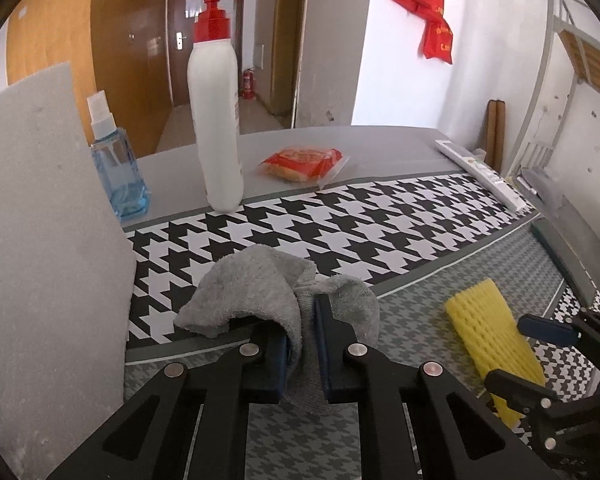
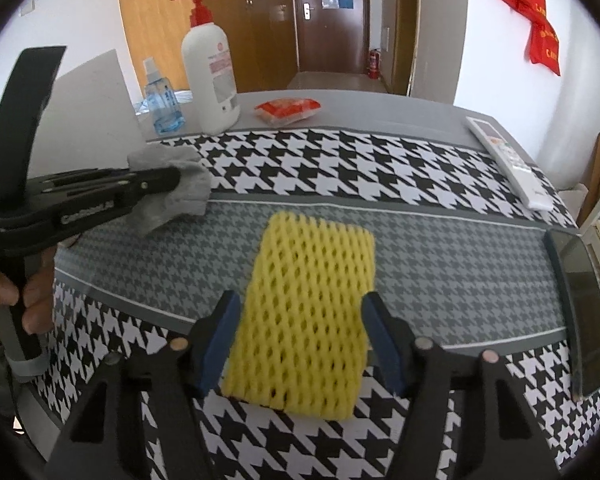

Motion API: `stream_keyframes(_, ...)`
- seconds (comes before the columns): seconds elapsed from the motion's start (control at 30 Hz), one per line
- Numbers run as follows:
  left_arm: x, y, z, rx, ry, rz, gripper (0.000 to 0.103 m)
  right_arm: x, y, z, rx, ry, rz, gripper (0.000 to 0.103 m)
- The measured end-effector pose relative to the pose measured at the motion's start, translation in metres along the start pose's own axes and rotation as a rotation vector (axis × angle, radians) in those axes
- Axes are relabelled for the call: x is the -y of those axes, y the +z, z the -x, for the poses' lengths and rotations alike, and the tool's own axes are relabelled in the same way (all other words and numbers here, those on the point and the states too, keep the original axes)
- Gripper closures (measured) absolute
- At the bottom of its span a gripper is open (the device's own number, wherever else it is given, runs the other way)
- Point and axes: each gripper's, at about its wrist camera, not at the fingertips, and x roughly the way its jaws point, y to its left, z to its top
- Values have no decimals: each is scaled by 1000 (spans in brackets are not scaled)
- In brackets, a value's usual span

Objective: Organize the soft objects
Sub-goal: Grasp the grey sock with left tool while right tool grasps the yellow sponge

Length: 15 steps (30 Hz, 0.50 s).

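A crumpled grey cloth (image 1: 256, 284) is pinched between the blue pads of my left gripper (image 1: 304, 332), which is shut on it and holds it just above the houndstooth tablecloth (image 1: 340, 232). The right wrist view shows that cloth (image 2: 192, 184) bunched at the left gripper's (image 2: 172, 178) tip. A yellow foam net sleeve (image 2: 312, 280) lies flat on the cloth-covered table. My right gripper (image 2: 300, 320) straddles its near end, one pad at each long edge, and the foam shows no squeeze. In the left wrist view the sleeve (image 1: 484, 316) lies to the right with the right gripper (image 1: 512, 354) over it.
At the back stand a white pump bottle (image 1: 216, 120), a blue spray bottle (image 1: 116, 168) and a red snack packet (image 1: 300, 162). A white remote (image 2: 508, 160) and a dark phone (image 2: 580, 300) lie at the right edge. A grey foam board (image 1: 40, 240) leans at the left.
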Motion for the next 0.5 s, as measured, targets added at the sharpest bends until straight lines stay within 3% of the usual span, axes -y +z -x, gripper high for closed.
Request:
stream_keyframes(0.23,2,-2,1,9,15,-11,90,2,-1,-1,-8,-39,6,48)
stream_keyframes(0.33,1,-4,2,12,18,-12,90,5,-1,1,-11,-49,-4,57)
stream_keyframes(0.5,2,-4,4,25,25,-15,90,10,1,4,-19,-53,-30,84)
